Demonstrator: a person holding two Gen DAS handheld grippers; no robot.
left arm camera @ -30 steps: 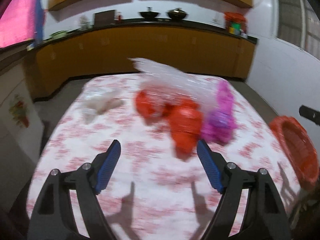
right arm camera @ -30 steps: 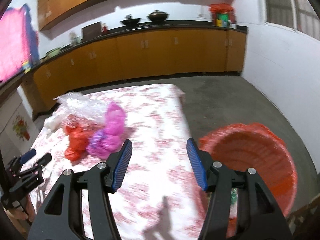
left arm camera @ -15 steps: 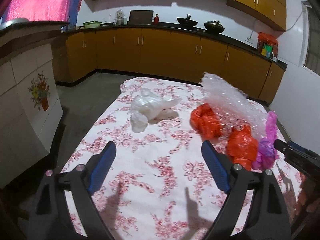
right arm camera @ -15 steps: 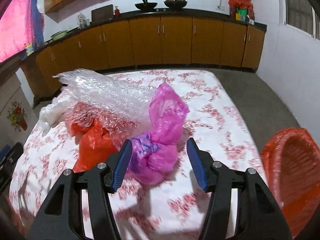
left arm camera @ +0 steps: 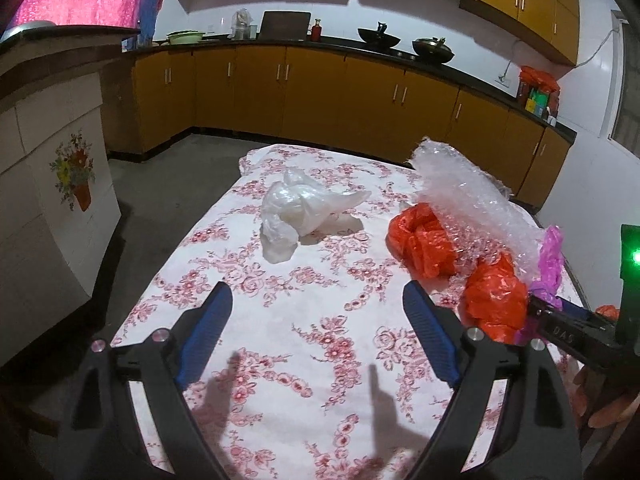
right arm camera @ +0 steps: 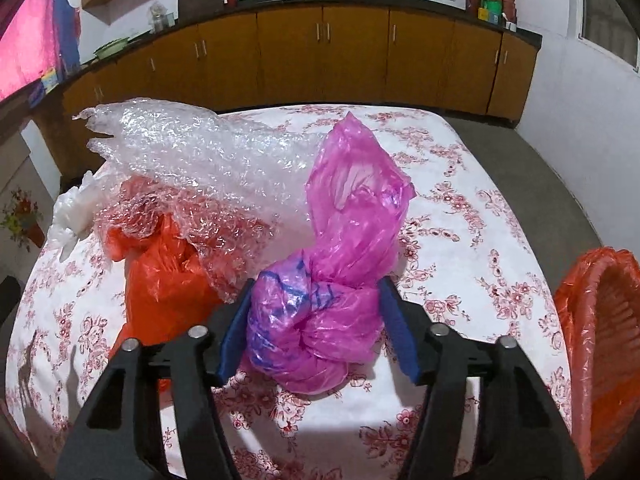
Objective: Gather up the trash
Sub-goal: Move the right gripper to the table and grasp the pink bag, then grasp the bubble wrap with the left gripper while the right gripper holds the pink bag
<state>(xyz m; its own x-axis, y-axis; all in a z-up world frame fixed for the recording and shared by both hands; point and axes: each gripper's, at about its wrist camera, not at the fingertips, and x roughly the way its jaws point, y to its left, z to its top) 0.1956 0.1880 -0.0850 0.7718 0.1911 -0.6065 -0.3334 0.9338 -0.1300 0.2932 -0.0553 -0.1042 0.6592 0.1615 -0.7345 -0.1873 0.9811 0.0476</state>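
Left view: sits behind the left gripper, looking down across the flowered table toward the kitchen cabinets.
Right view: same direction, close over the pink bag.
Shared: table, bags, cabinets.

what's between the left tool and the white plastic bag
Only bare flowered tablecloth, seen in the left wrist view; the left tool is open, short of the white plastic bag.

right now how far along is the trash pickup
Nothing looks binned yet: the white bag, the orange bags, the bubble wrap and the pink bag all lie on the table. The right gripper straddles the pink bag, grip not clearly closed. The left gripper hangs open and empty. The orange basket waits beside the table.
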